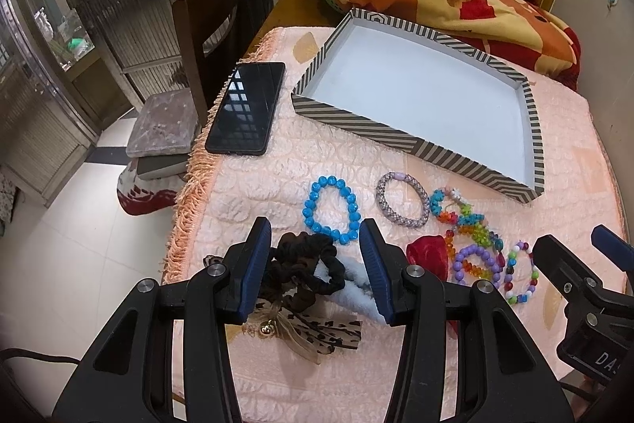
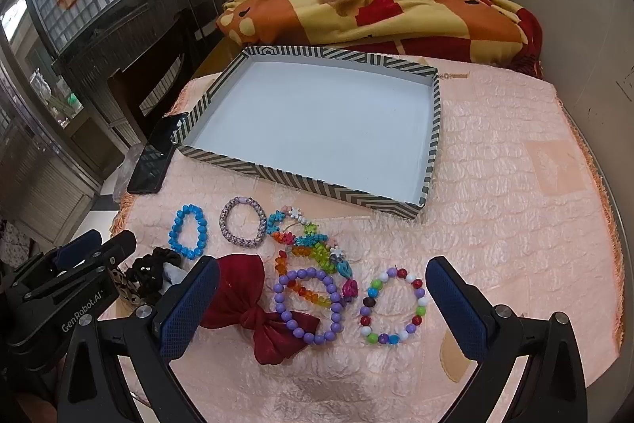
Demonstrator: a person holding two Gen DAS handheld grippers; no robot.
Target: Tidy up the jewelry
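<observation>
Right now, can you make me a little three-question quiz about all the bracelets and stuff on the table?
1. True or false: the striped tray already holds jewelry.
2. Which bracelet lies closest to the phone? A) blue bead bracelet B) purple bead bracelet C) multicolor bead bracelet
3. Fill in: the left hand-held gripper is open above a black ______.

Key:
1. False, nothing is inside it.
2. A
3. scrunchie
</observation>
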